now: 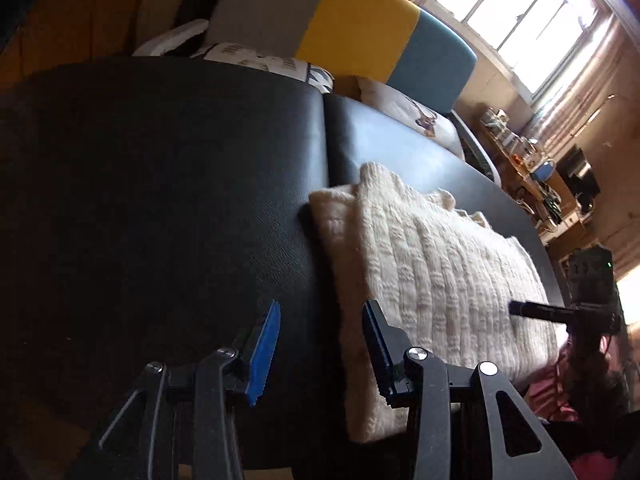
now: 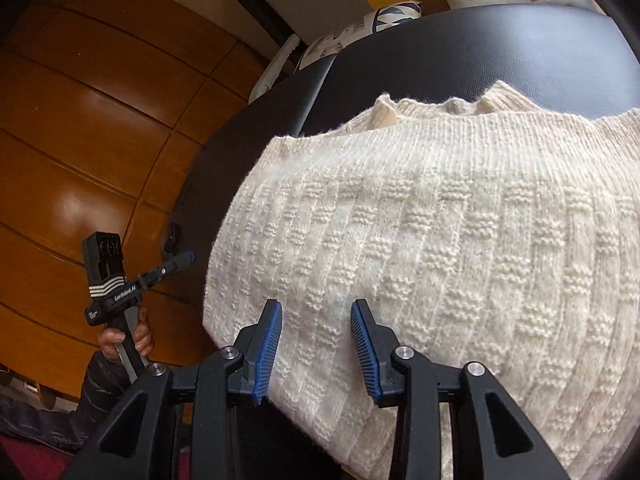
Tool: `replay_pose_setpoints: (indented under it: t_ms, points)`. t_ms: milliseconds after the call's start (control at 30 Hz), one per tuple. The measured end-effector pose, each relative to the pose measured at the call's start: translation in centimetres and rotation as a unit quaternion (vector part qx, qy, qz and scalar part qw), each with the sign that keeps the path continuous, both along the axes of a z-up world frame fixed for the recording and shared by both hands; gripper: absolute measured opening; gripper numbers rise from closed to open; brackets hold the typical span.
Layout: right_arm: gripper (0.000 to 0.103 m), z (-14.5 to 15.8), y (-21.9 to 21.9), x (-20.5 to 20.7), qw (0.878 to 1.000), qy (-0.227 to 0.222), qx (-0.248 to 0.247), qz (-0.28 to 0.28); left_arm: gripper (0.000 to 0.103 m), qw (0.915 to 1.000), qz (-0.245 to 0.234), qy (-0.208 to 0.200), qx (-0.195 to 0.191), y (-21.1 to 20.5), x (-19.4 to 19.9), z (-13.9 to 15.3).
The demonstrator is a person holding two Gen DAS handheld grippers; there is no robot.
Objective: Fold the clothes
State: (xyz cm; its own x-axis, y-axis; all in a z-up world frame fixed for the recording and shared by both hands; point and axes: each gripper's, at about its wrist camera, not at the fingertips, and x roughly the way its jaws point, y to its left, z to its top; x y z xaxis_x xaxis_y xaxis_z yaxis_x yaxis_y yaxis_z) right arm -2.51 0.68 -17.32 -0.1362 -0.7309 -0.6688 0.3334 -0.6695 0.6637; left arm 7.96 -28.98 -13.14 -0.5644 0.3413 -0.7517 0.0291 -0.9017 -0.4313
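Observation:
A cream knitted sweater (image 1: 432, 256) lies folded on a black leather surface (image 1: 160, 200); it fills most of the right wrist view (image 2: 440, 232). My left gripper (image 1: 320, 344) is open and empty, over the sweater's left edge near the front. My right gripper (image 2: 316, 344) is open and empty, just above the sweater's near edge. The left gripper shows in the right wrist view (image 2: 176, 264), held in a hand off the surface's left side. The right gripper's fingertip (image 1: 520, 308) shows at the right of the left wrist view.
Patterned cushions (image 1: 416, 114) and grey, yellow and blue panels (image 1: 360, 24) stand behind the surface. Wooden floor (image 2: 80, 120) lies to the left. A cluttered shelf (image 1: 532, 168) and a window (image 1: 520, 12) are at the far right.

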Motion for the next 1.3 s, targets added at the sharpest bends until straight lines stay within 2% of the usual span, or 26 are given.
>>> replay_pose_setpoints:
  t_ms: [133,200,267,300,333,367,400,500,567,700,767,800,833,900,1033,1200,1300]
  points:
    - [0.037,0.3,-1.4,-0.3,1.000,0.007,0.026,-0.007,0.044,0.9962,-0.049,0.003,0.073,1.1,-1.3,-1.8]
    - [0.037,0.4,-1.7,-0.3,0.999,0.011,0.044,-0.010,0.044,0.9940,-0.063,-0.002,0.089,1.6,-2.0,-2.5]
    - [0.037,0.4,-1.8,-0.2,0.998,0.013,0.054,-0.014,0.039,0.9925,-0.076,-0.011,0.095,1.8,-2.4,-3.0]
    - [0.037,0.4,-1.9,-0.2,0.998,0.017,0.059,-0.016,0.020,0.9923,-0.078,-0.004,0.097,1.9,-2.5,-2.8]
    - [0.037,0.4,-1.9,-0.2,0.997,0.021,0.066,-0.019,0.007,0.9919,-0.075,0.010,0.102,1.7,-2.1,-2.2]
    - [0.035,0.4,-2.0,-0.2,0.996,0.025,0.077,-0.021,0.006,0.9896,-0.075,0.029,0.119,1.5,-1.6,-1.3]
    - [0.035,0.2,-2.1,-0.3,0.996,0.024,0.085,-0.022,0.006,0.9907,-0.070,0.031,0.113,1.5,-1.4,-1.1]
    - [0.035,-0.6,-2.2,-0.5,0.996,0.019,0.090,-0.024,0.006,0.9970,-0.046,0.015,0.060,1.6,-0.9,-1.2]
    - [0.035,-1.0,-2.1,-0.7,0.996,0.013,0.081,-0.027,0.006,0.9987,-0.033,-0.021,0.032,1.8,-0.9,-3.3]
    - [0.035,-1.3,-1.7,-1.1,0.997,0.007,0.070,-0.030,0.006,0.9986,-0.019,-0.016,0.047,1.9,-0.4,-3.2]
    - [0.035,-1.6,-1.5,-1.2,0.997,0.005,0.062,-0.034,0.012,0.9982,-0.017,-0.015,0.056,1.6,-0.3,-2.9]
    - [0.035,-1.6,-1.3,-1.2,0.998,0.005,0.059,-0.036,0.021,0.9980,-0.015,-0.015,0.060,1.4,-0.3,-2.7]
    - [0.035,-1.6,-1.1,-1.1,0.998,0.005,0.055,-0.038,0.037,0.9977,-0.005,-0.011,0.066,0.7,-0.3,-2.5]
    - [0.035,-1.5,-0.6,-1.0,0.998,0.005,0.048,-0.042,0.054,0.9969,0.019,0.000,0.077,-0.8,-0.5,-2.1]
    - [0.035,-1.5,-0.2,-0.7,0.998,0.006,0.035,-0.048,0.055,0.9951,0.028,0.003,0.095,-2.0,-2.5,-2.2]
    - [0.035,-1.5,0.2,-0.5,0.998,0.006,0.023,-0.051,0.062,0.9892,0.008,-0.025,0.144,-1.6,-5.5,-4.0]
    - [0.035,-1.5,0.3,-0.5,0.998,0.003,0.020,-0.051,0.063,0.9866,-0.001,-0.021,0.162,-1.8,-6.1,-4.2]
